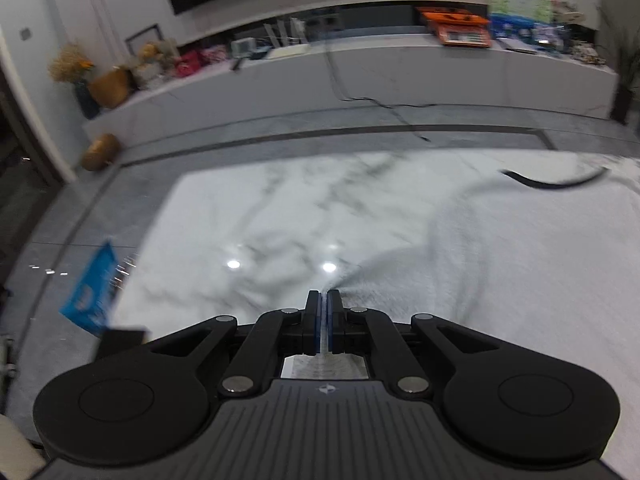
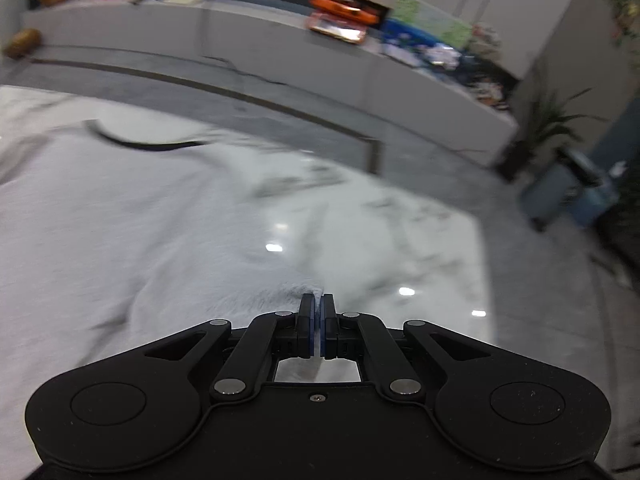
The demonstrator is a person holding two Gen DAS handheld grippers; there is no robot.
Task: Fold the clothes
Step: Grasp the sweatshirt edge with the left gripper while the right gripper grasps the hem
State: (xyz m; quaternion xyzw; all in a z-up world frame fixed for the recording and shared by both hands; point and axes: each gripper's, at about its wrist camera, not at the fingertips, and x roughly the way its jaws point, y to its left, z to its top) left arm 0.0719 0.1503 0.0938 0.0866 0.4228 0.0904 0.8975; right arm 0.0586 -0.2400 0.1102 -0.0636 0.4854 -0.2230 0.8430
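A white T-shirt [image 1: 520, 264] with a dark collar trim [image 1: 552, 182] lies spread on a glossy white marble table [image 1: 248, 216]. My left gripper [image 1: 324, 300] is shut on the shirt's left bottom corner, which pulls into a ridge at the fingertips. In the right wrist view the same shirt [image 2: 100, 232] fills the left half, its collar [image 2: 148, 142] at the far side. My right gripper [image 2: 317, 300] is shut on the shirt's right bottom corner, over the table [image 2: 400, 240]. Both views are motion-blurred.
A blue packet [image 1: 94, 292] lies at the table's left edge. A long white cabinet [image 1: 360, 76] with boxes, vases and an orange case [image 1: 460, 26] runs along the far wall. A cable [image 1: 380, 104] crosses the grey floor. A plant [image 2: 548, 128] and blue bin [image 2: 568, 192] stand right.
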